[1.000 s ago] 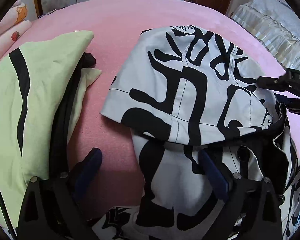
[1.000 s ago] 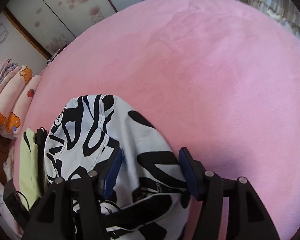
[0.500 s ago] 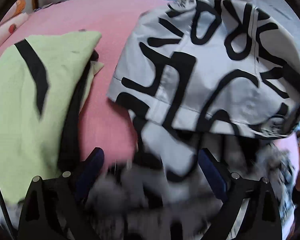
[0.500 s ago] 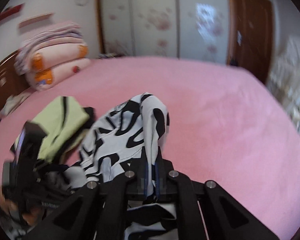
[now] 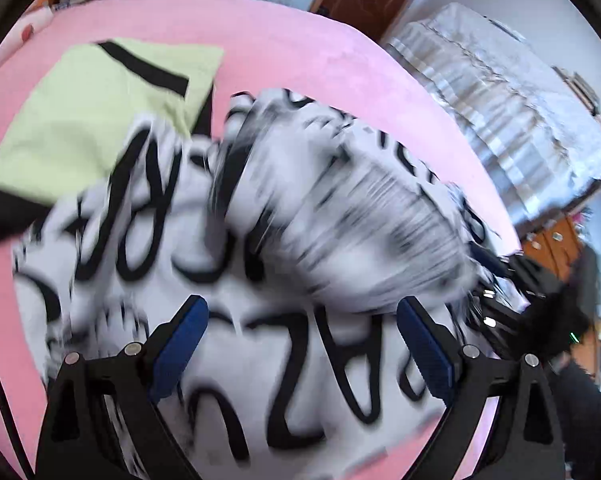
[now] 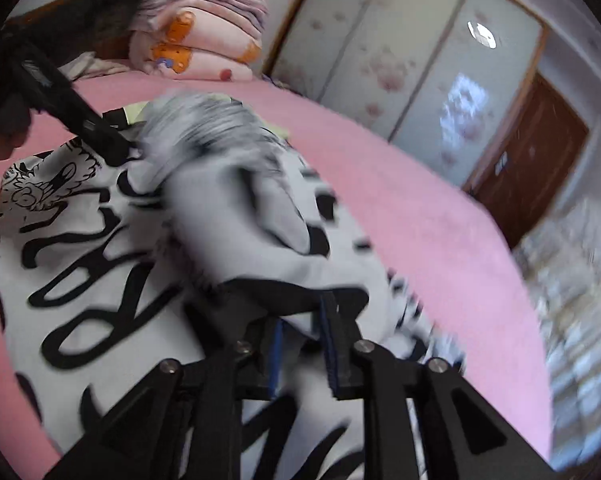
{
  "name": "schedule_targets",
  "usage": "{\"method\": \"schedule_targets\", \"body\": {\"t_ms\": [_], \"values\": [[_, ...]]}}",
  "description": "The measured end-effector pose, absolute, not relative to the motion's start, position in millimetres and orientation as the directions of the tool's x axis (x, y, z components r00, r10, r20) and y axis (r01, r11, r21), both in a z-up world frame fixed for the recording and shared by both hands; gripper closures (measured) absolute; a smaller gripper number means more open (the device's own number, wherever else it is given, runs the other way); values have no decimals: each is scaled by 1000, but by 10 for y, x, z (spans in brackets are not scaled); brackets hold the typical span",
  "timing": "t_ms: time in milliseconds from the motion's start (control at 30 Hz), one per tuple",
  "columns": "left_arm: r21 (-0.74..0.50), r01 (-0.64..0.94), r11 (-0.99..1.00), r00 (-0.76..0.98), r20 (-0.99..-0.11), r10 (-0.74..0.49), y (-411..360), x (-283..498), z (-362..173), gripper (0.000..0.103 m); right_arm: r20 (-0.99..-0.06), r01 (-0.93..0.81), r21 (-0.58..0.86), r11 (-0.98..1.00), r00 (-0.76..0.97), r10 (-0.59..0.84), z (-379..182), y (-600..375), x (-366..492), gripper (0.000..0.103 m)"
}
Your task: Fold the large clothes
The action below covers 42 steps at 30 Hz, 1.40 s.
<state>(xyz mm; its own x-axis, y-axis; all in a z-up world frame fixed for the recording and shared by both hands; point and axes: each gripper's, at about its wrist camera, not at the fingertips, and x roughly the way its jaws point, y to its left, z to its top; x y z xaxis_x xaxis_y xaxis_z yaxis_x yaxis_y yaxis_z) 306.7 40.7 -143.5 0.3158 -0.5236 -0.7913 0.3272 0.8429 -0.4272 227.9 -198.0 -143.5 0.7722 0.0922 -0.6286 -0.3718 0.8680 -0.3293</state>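
Note:
A white hooded garment with black lettering point(image 5: 284, 236) lies spread on the pink bed point(image 5: 300, 44); it also shows in the right wrist view point(image 6: 100, 256). My right gripper point(image 6: 300, 340) is shut on a fold of it near the hood and holds that part up. My left gripper point(image 5: 300, 344) is open and empty just above the garment's body. The left gripper also shows at the upper left of the right wrist view point(image 6: 100, 136), at the garment's far edge. The cloth is motion-blurred.
A folded light-green garment with black stripes point(image 5: 92, 120) lies on the bed beyond the white one. Stacked pink quilts point(image 6: 196, 44) sit at the bed's head. A second bed with a pale cover point(image 5: 500, 92) stands to the right.
My right gripper closed on the garment and lifted the hood part over the body. The left gripper stayed open. Both views swung as the cloth moved.

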Motion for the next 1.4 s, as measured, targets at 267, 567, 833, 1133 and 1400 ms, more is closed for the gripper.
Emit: {"method": "schedule_targets", "body": {"t_ms": [267,567,833,1133,1400], "values": [[-493,291,820,295,-768,-568,639,2925,-1440,8,-737,-183,139,973,637,225,-1446,-2407,1836,52],[-649,158,744,266,-698,-665,654,3456,-1886,8,-651,21,634,773,554,519,-1740,-2590,2262,48],[-772,52,634,325,-587,-741,564,3824,-2184,8,-575,38,723,690,586,571,-1833,-2303,2726,69],[-782,41,622,374,-565,-736,251,3638,-1846,97,-566,-9,715,699,580,586,-1484,-2588,2764,94],[-651,192,734,364,-647,-670,-87,2504,-1510,98,-589,-59,675,735,556,586,-1146,-2925,2229,94]]}}
